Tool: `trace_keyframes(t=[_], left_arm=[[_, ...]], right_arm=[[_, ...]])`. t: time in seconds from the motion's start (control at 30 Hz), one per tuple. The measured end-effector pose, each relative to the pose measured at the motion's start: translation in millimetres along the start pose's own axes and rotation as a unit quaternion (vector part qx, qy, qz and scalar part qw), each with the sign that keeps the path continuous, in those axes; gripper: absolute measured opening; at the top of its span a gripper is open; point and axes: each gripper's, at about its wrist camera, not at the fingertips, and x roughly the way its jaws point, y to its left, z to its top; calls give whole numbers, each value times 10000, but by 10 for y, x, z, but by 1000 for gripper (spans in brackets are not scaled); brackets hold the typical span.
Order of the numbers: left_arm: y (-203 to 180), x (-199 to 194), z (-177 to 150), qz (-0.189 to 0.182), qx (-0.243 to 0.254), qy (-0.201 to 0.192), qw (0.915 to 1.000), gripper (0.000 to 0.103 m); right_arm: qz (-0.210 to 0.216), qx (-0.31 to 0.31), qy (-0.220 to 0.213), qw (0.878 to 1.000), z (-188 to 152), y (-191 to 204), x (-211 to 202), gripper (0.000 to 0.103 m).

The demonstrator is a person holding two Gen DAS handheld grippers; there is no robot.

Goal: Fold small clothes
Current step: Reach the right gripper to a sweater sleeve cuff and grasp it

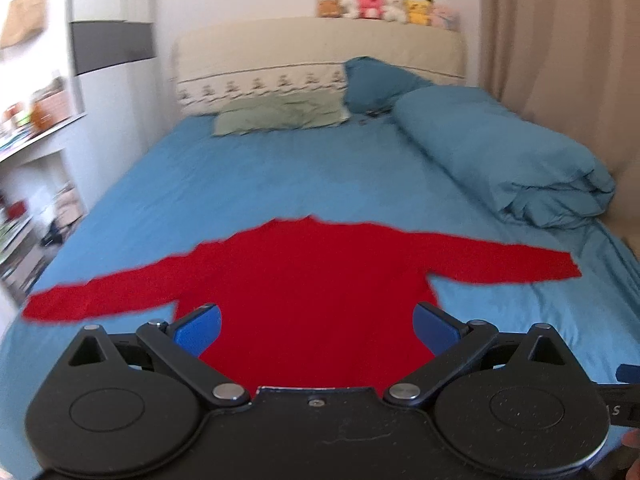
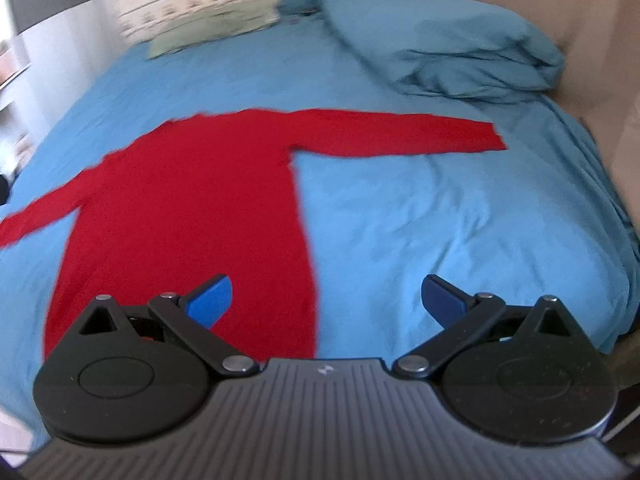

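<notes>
A red long-sleeved top [image 1: 304, 280] lies flat on the blue bed sheet [image 1: 248, 184], both sleeves spread out sideways, neck toward the headboard. My left gripper [image 1: 318, 330] is open and empty, held above the lower middle of the top's body. In the right wrist view the top [image 2: 192, 192] fills the left half, its right sleeve [image 2: 400, 136] reaching right. My right gripper [image 2: 326, 300] is open and empty, above the top's lower right edge, with its left pad [image 2: 210, 300] over red cloth and its right pad [image 2: 442, 300] over the sheet.
A rolled blue duvet [image 1: 500, 152] lies along the right side of the bed. Pillows [image 1: 280, 114] and plush toys [image 1: 384, 8] sit at the headboard. Shelves [image 1: 28, 184] stand left of the bed, a beige curtain [image 1: 560, 40] to the right.
</notes>
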Motion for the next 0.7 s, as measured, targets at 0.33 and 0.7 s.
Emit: trace_keyframes(t=[0.33, 0.7], left_arm=[[-558, 1613, 796, -575, 464, 343, 9967, 103], [-981, 3401, 728, -385, 335, 1438, 9883, 103]], right_arm=[[-612, 1120, -87, 9918, 936, -996, 1375, 103], [-752, 1949, -221, 9777, 1405, -1909, 2789, 103]])
